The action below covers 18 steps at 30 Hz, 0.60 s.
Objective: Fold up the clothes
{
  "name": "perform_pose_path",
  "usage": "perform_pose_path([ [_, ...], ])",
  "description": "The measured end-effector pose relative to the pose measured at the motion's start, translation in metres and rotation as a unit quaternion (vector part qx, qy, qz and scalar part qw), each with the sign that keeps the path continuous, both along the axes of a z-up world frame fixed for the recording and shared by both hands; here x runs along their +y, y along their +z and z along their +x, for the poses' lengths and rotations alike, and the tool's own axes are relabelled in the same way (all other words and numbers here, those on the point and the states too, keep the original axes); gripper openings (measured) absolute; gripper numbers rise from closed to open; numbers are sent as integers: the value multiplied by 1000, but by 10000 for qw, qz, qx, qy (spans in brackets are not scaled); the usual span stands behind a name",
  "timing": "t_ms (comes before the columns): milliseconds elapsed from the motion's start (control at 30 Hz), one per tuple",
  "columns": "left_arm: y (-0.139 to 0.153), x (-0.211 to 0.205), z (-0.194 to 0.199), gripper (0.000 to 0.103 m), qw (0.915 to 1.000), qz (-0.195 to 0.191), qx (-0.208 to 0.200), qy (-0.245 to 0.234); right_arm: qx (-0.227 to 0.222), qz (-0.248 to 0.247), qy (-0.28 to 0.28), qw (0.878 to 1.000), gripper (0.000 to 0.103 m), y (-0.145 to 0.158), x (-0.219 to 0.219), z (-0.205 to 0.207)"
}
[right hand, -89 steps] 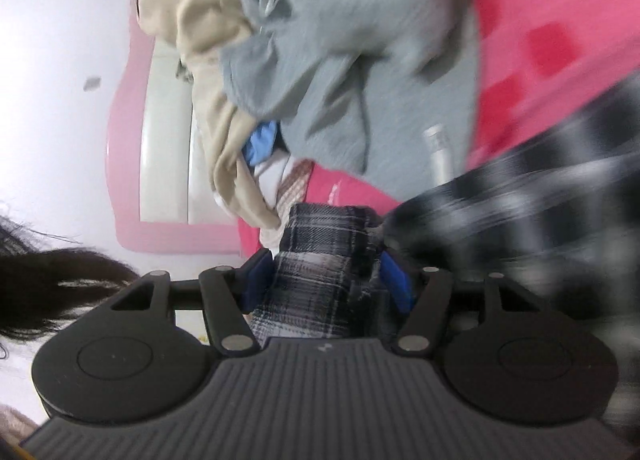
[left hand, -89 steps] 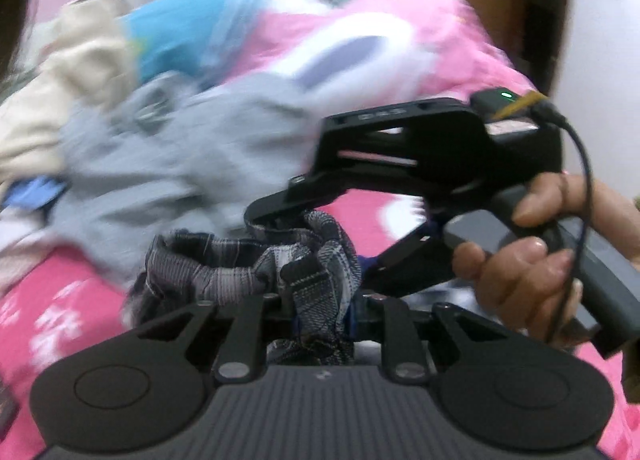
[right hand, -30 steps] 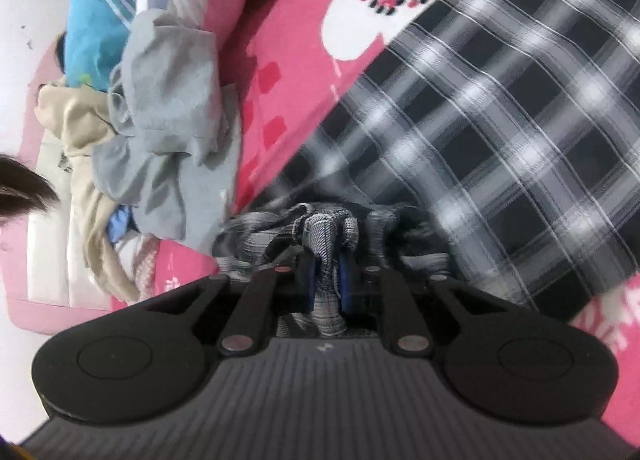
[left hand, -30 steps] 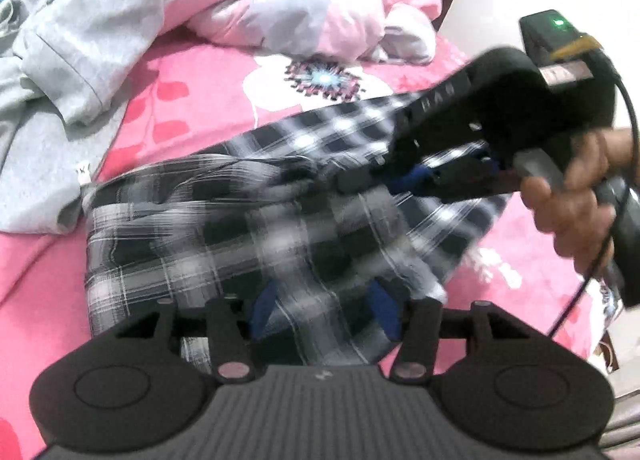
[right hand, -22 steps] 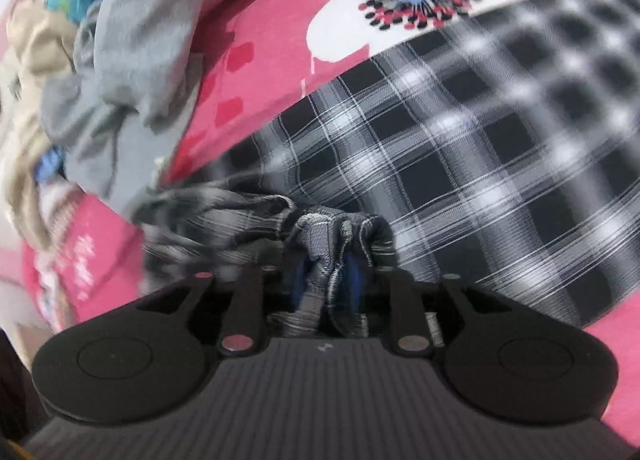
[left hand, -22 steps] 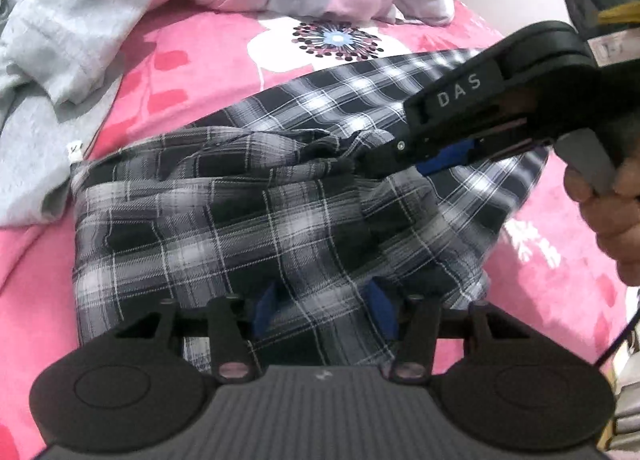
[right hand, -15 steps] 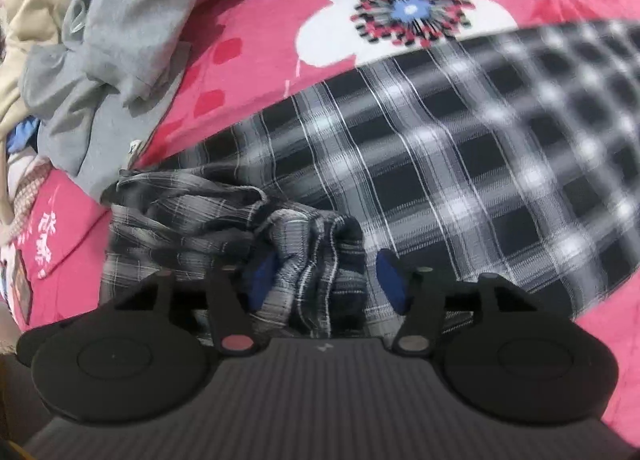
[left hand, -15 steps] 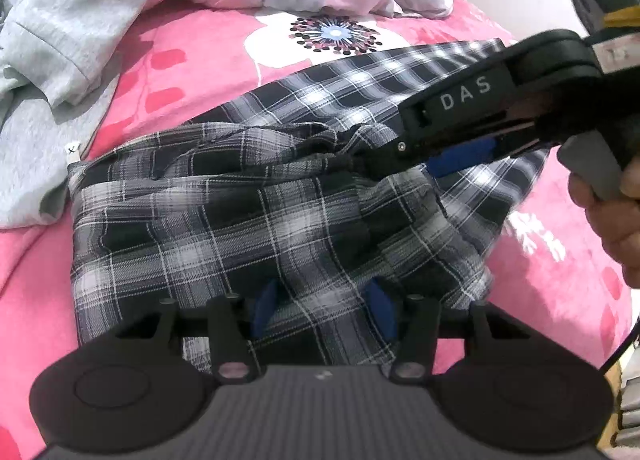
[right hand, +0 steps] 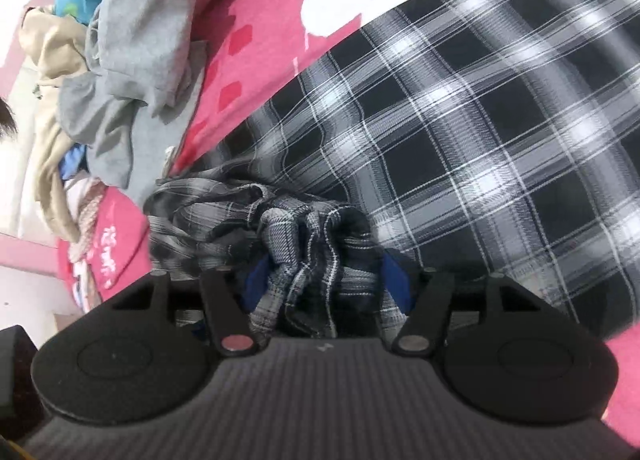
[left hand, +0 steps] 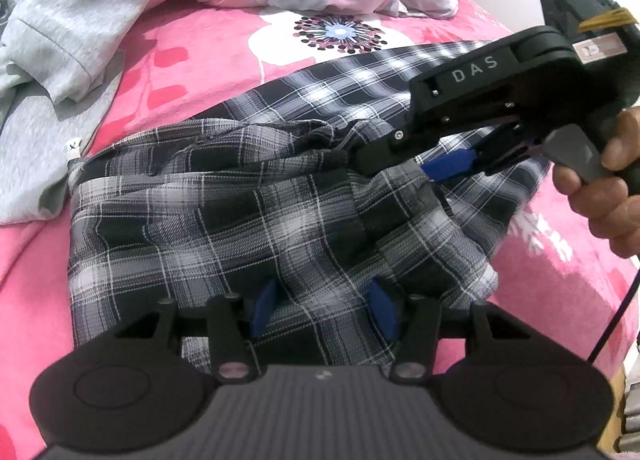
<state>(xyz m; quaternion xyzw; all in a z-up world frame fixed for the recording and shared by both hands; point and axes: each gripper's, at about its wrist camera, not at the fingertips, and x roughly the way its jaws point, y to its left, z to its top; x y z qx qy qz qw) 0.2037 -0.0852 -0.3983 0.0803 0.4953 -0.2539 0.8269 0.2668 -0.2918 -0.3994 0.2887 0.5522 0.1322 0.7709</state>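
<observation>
The plaid garment [left hand: 248, 219] lies spread but rumpled on the pink bed [left hand: 192, 59] beside the grey clothes [left hand: 60, 39] — unfolded, with both the left hand-held gripper [left hand: 322, 302] and right hand-held gripper [right hand: 322, 280] spread wide, gripping nothing — folding remains

Thin woven plaid cloth on the checked garment [left hand: 224, 227], matt and creased. Soft grey jersey knit on the sweatshirt [left hand: 68, 31]. Fuzzy pink fleece on the bed cover [left hand: 192, 43]. Matt black plastic, ribbed, on the left gripper [left hand: 322, 302]; blue rubbery pads [left hand: 262, 306].
</observation>
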Motion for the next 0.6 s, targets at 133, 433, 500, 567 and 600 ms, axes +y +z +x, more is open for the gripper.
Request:
perform_pose_path([
  [133,-1,-1,-1,54,10000,5,-24,42,-149,182,149,9996,31,-2,3,3],
  [433,20,9,4,54,9986,-291,-4,445,-295,590,17,9978,19,15,-7,8],
  [500,33,13,7,54,9972,-448,-17,601,-344,684,-7,9971,18,26,-16,12],
  [567,39,13,14,54,9954,-547,-6,790,-403,651,34,9971,18,39,-29,18],
  [600,42,14,17,56,9943,-596,0,884,-443,599,67,9972,18,46,-37,22],
])
